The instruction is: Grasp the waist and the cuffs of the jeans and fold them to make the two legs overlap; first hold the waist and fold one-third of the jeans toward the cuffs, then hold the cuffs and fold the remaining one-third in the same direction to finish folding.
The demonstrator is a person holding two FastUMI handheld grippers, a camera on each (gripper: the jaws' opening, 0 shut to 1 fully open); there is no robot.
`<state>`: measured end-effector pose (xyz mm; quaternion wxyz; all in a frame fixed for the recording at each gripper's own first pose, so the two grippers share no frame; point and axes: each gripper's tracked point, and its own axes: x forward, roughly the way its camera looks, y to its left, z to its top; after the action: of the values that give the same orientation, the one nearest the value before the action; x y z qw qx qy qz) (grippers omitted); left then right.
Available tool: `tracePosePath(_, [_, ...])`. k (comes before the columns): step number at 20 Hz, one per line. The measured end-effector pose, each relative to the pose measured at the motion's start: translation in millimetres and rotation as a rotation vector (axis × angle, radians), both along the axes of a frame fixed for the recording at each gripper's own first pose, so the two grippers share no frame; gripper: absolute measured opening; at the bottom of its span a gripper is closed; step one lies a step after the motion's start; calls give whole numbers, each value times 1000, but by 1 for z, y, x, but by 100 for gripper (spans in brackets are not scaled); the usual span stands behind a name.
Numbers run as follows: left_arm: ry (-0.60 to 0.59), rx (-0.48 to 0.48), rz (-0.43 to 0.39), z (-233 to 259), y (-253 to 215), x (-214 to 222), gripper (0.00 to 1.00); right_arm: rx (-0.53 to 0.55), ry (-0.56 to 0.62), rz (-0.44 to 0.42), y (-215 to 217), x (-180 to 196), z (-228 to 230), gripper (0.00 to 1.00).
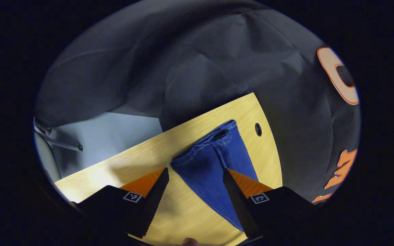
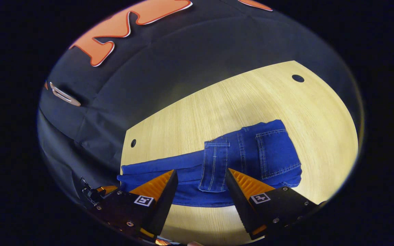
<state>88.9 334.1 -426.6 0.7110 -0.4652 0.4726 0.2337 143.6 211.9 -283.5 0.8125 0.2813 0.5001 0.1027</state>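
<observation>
My left gripper (image 1: 195,189) is spread wide, nothing between the fingers, hovering just over the jeans (image 1: 214,164) at the cuff end. In the left gripper view the two leg ends lie stacked, hems (image 1: 217,135) pointing away from me, the denim narrowing toward my right finger. Can't tell if that finger touches the cloth or just sits in front of it.

My right gripper (image 2: 200,191) is also spread, empty, above the near edge of the jeans (image 2: 245,160) at the waist end. In the right gripper view, the back pockets (image 2: 275,150) face up and the legs run off from the pockets toward the left gripper side, lying flat on the worktop (image 2: 251,99).

Progress, judging from this: legs look already overlapped, one on top of the other, so the lengthwise fold reads as done. The pocket panel seems doubled over the leg part, so the waist third may already be folded toward the cuffs, not certain. What looks left: pinch the cuffs and bring the last third over in the same direction.

Beyond the jeans, bare worktop with a cable hole (image 2: 298,78) past the pockets, another hole (image 1: 258,129) just beside the hems, then the booth's wall.
</observation>
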Motion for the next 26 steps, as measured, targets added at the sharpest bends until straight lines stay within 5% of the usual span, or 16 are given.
tracePosePath(1, [-1,-9,12,-4,3,0,98,-13,-3,-5,-5,0,2,78])
tracePosePath(2, [-18,-23,21,-2,6,0,98,-20,-10,-14,-9,1,4,89])
tracePosePath(13, [-165,-38,-26,-15,-20,62,89,-34,-45,-90,-48,-7,27,89])
tracePosePath(14, [-139,-38,-40,-22,-24,60,79,-34,-44,-97,-53,-10,27,89])
tracePosePath(17, [-135,-37,-3,-21,-28,58,15,-32,-50,-130,-76,-14,28,89])
tracePosePath(20, [-226,-26,21,10,-26,60,11,-27,-70,-168,-98,-14,31,89])
tracePosePath(26, [-325,107,-127,78,-69,65,13,-63,-120,-189,-128,-6,37,98])
